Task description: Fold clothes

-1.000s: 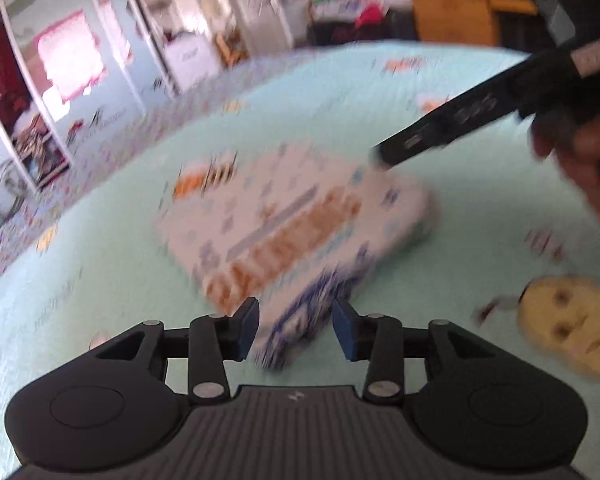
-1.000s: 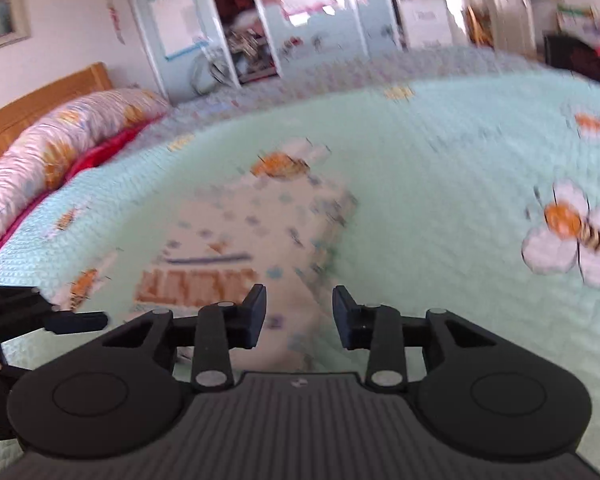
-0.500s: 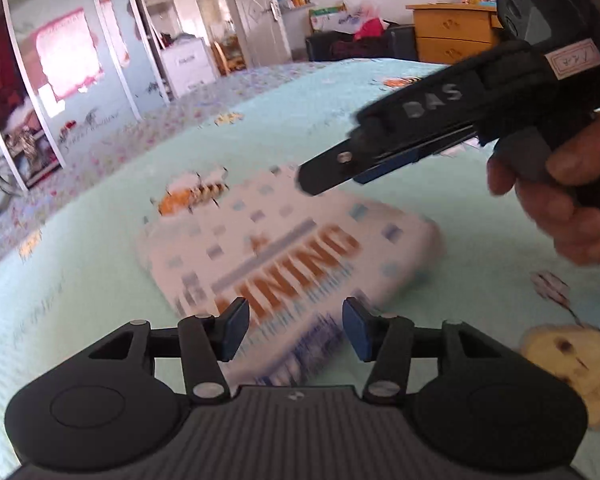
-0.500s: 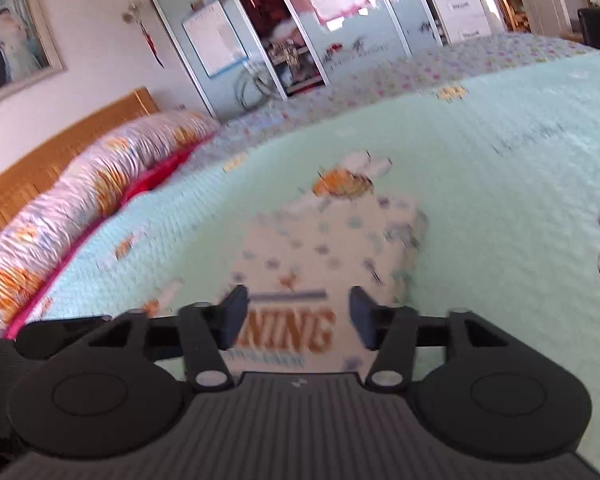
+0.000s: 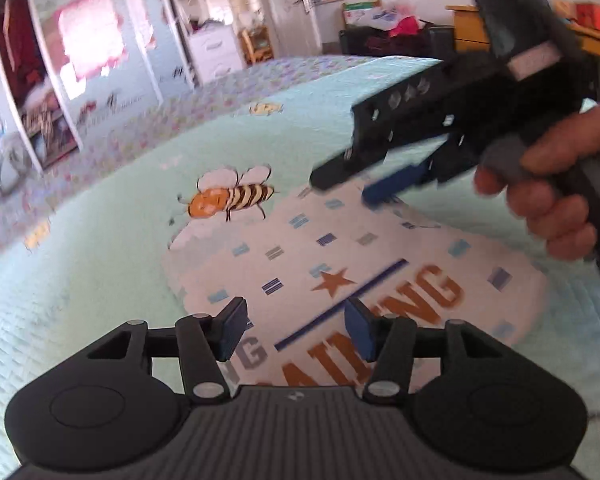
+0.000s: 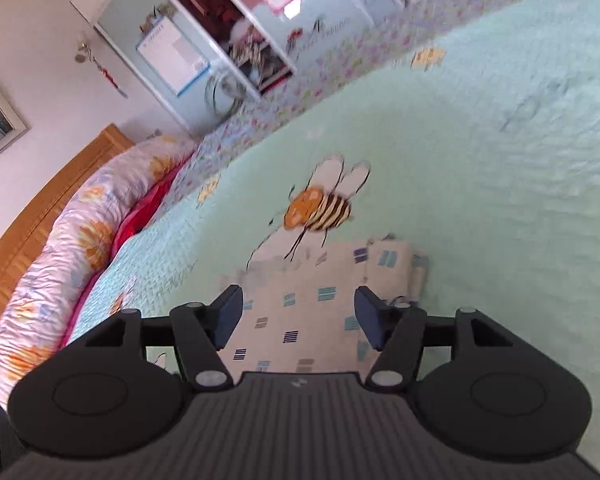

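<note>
Folded white garment (image 5: 340, 264), printed with small blue squares, an orange star and orange lettering, is lying flat on the pale green quilted bedspread (image 5: 100, 248), its far edge just beside a printed bee (image 5: 230, 198). Left gripper (image 5: 296, 330) is hovering over the garment's near edge, jaws opening, blue pads clear of the cloth and nothing clamped between them. Right gripper (image 5: 352, 188) is reaching in from the right side of the left wrist view, a hand (image 5: 548, 196) gripping its handle; its jaws are standing apart above the garment's far end, released. In the right wrist view the right gripper (image 6: 298, 316) is framing the folded stack (image 6: 320, 292) without pinching it. A floral pillow (image 6: 60, 264) is lying along the wooden headboard (image 6: 40, 196).
</note>
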A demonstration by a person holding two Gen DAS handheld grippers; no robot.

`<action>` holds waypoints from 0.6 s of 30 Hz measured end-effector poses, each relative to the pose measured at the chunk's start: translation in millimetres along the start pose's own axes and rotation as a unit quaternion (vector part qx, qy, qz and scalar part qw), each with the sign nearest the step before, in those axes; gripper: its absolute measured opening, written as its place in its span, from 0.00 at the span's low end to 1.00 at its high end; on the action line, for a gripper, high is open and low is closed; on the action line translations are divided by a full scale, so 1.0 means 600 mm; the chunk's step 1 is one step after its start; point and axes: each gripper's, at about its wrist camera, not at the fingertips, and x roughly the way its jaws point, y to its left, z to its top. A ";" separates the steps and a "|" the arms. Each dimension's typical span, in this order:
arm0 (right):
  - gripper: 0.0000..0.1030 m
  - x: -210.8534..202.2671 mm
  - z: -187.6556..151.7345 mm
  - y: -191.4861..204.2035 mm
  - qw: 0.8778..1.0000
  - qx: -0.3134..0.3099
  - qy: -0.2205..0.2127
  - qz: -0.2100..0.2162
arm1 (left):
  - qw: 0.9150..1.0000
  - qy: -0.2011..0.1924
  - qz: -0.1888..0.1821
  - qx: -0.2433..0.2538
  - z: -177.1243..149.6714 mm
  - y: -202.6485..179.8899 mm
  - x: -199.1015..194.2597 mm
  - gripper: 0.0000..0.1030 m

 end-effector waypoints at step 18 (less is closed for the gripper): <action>0.62 -0.148 -0.151 -0.035 0.998 0.051 0.025 0.037 | 0.999 -0.005 0.000 0.038 -0.087 -0.073 -0.081 0.61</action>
